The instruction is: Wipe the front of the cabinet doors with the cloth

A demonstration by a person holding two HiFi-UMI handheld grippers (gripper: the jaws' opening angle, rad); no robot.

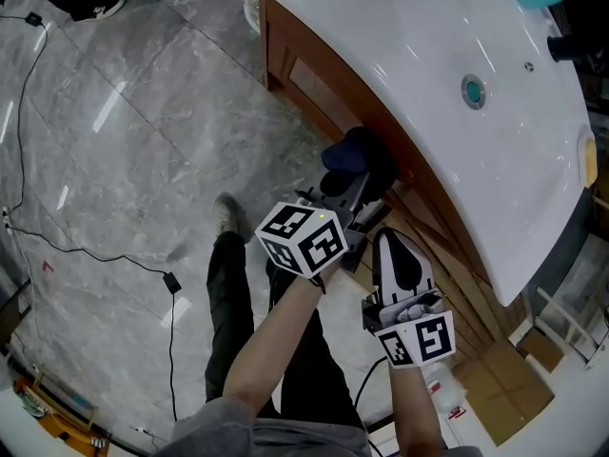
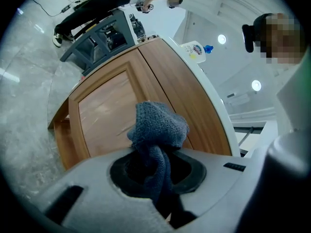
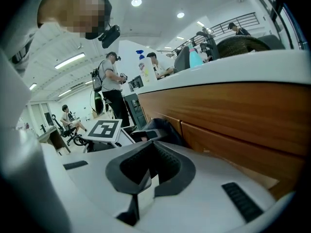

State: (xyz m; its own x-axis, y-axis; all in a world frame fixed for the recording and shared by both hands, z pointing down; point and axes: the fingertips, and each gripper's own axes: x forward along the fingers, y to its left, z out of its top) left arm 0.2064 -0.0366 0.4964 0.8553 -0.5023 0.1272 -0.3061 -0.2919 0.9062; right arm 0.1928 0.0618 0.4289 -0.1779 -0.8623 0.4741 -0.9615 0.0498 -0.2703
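Note:
A dark blue cloth [image 1: 350,153] is bunched against the wooden cabinet front [image 1: 314,89] under the white sink counter [image 1: 419,74]. My left gripper [image 1: 366,187] is shut on it. In the left gripper view the cloth [image 2: 158,124] sticks out of the left gripper [image 2: 154,165] in front of a panelled cabinet door [image 2: 114,111]. My right gripper [image 1: 396,244] hangs just right of the left one, close to the cabinet, jaws together and nothing in them. The right gripper view shows the right gripper [image 3: 146,171], the cloth [image 3: 164,128] and the cabinet's wooden front [image 3: 233,113].
The grey marble floor [image 1: 124,122] carries black cables [image 1: 57,241]. The person's legs and a shoe [image 1: 228,215] stand below the grippers. A cardboard box [image 1: 504,393] lies at the lower right. Other people [image 3: 111,89] and office chairs are in the background.

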